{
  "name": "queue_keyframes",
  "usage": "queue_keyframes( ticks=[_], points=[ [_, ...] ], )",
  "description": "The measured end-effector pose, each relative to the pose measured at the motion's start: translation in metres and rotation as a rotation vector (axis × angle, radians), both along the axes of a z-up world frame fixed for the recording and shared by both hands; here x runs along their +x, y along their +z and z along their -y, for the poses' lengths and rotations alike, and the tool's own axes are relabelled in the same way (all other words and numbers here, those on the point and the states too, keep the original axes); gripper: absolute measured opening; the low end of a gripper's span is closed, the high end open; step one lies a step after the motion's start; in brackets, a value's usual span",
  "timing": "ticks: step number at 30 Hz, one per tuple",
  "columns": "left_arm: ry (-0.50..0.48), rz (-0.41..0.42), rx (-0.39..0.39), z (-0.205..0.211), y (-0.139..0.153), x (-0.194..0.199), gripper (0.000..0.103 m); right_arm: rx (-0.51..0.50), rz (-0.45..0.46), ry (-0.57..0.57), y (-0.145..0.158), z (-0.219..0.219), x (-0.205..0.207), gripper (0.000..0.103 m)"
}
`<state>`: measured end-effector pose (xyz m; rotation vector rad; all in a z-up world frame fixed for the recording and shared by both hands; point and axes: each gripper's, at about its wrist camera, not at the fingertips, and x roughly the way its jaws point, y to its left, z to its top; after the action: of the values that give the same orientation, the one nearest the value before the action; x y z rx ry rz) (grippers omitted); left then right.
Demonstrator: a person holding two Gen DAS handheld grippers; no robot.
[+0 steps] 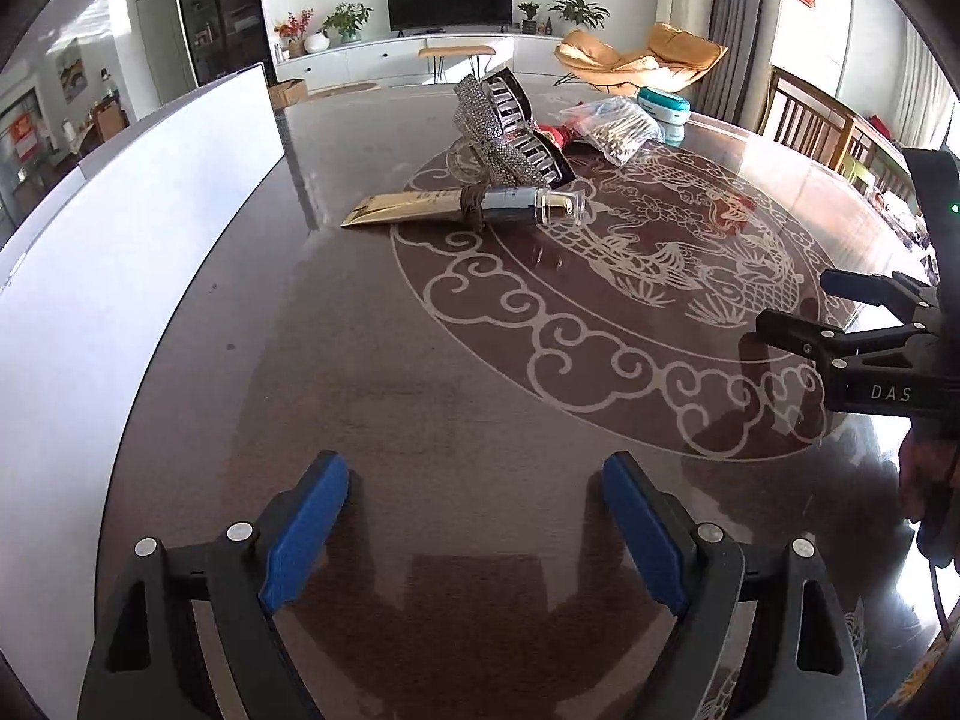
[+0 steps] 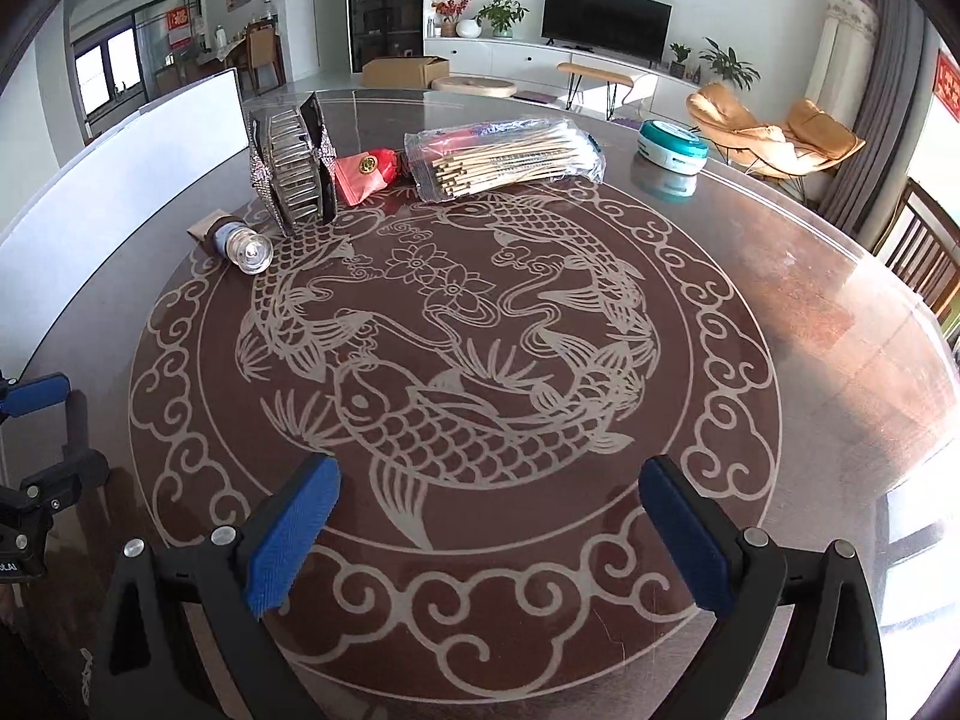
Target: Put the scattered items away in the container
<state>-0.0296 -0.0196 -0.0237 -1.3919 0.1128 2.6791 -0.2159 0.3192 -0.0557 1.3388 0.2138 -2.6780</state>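
landmark: koi medallion [image 2: 444,360] inlaid in the table [image 2: 840,324]; all places are relative to it.
left gripper [image 1: 474,534]: released, nothing between the pads; hovers off the medallion's near-left edge, over bare wood.
right gripper [image 2: 486,534]: spread wide, empty; hangs over the medallion's near rim, angled down at the fish.
hair claw [image 2: 294,174]: far-left rim, propped on its teeth.
cosmetic tube [image 1: 462,207]: just in front of the hair claw, lying flat with its cap toward the medallion.
red pouch [image 2: 366,171]: far rim, wedged between hair claw and swab pack [image 2: 510,156].
teal tub [image 2: 672,147]: beyond the far-right rim, standing apart.
container: probably the white box [image 1: 120,228] left of the medallion; interior hidden.
why: both claws open and low, likely staging a first pick; the items are all still out.
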Motion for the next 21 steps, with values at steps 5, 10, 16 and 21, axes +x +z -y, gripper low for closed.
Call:
queue_keyframes(
  ticks=[5, 10, 16, 21],
  points=[
    [0.050, -0.003, 0.010, 0.003, -0.003, -0.011, 0.103, 0.008, 0.002, 0.015, -0.001, 0.011, -0.010, 0.103],
    [0.057, -0.008, 0.014, 0.006, -0.003, -0.010, 0.103, -0.048, 0.040, -0.043, -0.004, 0.007, -0.047, 0.103],
    [0.057, -0.008, 0.014, 0.006, -0.003, -0.010, 0.103, -0.049, 0.040, -0.017, -0.002, 0.039, -0.109, 0.103],
    [0.057, -0.008, 0.014, 0.006, -0.003, -0.009, 0.103, -0.094, 0.048, 0.334, 0.000, 0.105, -0.105, 0.103]
  ],
)
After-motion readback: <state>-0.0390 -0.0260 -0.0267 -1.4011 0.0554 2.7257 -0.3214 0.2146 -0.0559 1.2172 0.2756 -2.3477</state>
